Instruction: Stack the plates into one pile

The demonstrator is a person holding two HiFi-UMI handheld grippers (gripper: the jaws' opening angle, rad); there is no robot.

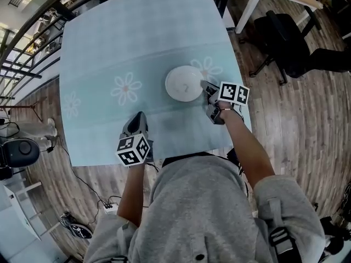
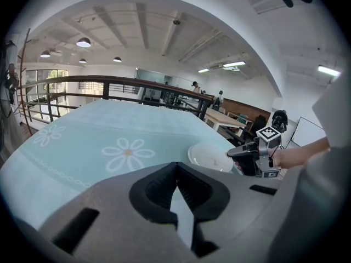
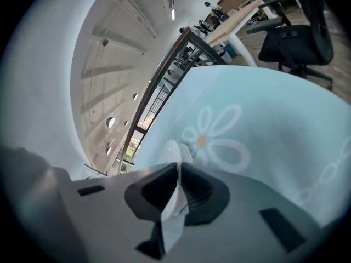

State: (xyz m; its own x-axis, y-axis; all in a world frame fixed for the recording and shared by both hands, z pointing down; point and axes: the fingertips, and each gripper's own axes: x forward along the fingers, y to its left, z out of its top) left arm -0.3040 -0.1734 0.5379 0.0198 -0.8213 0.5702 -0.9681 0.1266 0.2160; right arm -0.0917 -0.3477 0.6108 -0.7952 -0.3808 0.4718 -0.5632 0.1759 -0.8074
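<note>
Wood-plank flooring [image 1: 307,119] surrounds a surface [image 1: 109,48] covered with a pale teal cloth printed with white daisies. The far edge of the surface runs out of the top of the head view, and the person's grey top [image 1: 203,201] hides part of the near edge. A black swivel chair [image 1: 290,37] stands beyond the right side.

A white round plate [image 1: 182,84] sits right of centre on the surface, partly covering one daisy. Whether it is a single plate or a pile cannot be made out, nor whether it rests fully on the cloth.

The right tongs [image 1: 207,86] are clamped on the plate's right rim. In the right gripper view the plate [image 3: 171,149] shows edge-on in the narrow slot between the jaws, and the jaw housing hides most of it.

The left tongs [image 1: 137,118] are closed together with nothing between them. They are held over the near part of the cloth, well apart from the plate.

Each gripper carries a marker cube [image 1: 235,93] with black-and-white square patterns.
</note>
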